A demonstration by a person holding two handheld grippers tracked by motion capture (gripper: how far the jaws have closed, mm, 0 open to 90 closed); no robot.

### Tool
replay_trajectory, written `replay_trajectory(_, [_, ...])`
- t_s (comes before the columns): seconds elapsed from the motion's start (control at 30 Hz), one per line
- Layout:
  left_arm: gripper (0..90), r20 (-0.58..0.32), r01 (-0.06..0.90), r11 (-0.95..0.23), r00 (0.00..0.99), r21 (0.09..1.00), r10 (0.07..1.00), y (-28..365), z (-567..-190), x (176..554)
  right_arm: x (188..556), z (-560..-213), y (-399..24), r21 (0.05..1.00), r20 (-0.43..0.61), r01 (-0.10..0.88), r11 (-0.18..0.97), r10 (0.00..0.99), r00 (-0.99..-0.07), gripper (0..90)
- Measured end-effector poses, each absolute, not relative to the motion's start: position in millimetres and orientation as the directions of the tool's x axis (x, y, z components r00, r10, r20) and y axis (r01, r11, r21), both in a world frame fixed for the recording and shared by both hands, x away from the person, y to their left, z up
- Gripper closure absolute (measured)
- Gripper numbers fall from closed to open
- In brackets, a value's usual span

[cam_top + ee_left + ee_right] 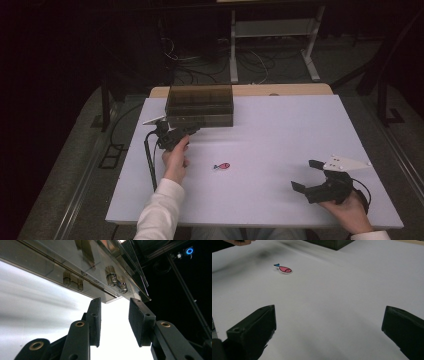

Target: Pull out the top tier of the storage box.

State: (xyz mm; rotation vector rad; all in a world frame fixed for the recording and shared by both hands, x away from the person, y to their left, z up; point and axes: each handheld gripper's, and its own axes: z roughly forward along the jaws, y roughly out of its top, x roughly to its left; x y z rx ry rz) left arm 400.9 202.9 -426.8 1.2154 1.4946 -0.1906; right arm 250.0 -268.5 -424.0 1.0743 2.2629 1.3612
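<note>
So your left gripper (113, 315) stands part-open and empty at the smoky box (200, 106); your right gripper (307, 176) gapes empty; the fish (222, 166) lies untouched.

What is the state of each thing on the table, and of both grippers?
Translucent box: lid closed, upright at the table's far edge.
Fish figure: lying flat, untouched.
Left gripper: jaws apart at the box's corner, nothing between them.
Right gripper: wide open, empty.
</note>
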Motion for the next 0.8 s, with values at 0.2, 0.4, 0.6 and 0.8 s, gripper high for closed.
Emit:
replay_trajectory(0.2, [61.0, -0.760, 0.747, 0.404, 0.202, 0.527, 0.618, 208, -422, 399, 250, -424, -269, 0.850, 0.125, 0.449, 0.275, 0.723, -0.680, 0.0])
replay_trajectory(0.4, [60.1, -0.712, 0.737, 0.352, 0.242, 0.576, 0.659, 212, -414, 397, 250, -424, -269, 0.849, 0.125, 0.450, 0.276, 0.723, -0.679, 0.0])
replay_trajectory(0.6, [59.6, -0.661, 0.723, 0.294, 0.289, 0.625, 0.692, 215, -404, 395, 250, -424, -268, 0.850, 0.125, 0.450, 0.275, 0.723, -0.679, 0.0])
replay_trajectory(0.8, [57.0, -0.609, 0.720, 0.231, 0.321, 0.654, 0.725, 215, -394, 395, 250, -424, -268, 0.849, 0.127, 0.451, 0.274, 0.724, -0.678, 0.0])
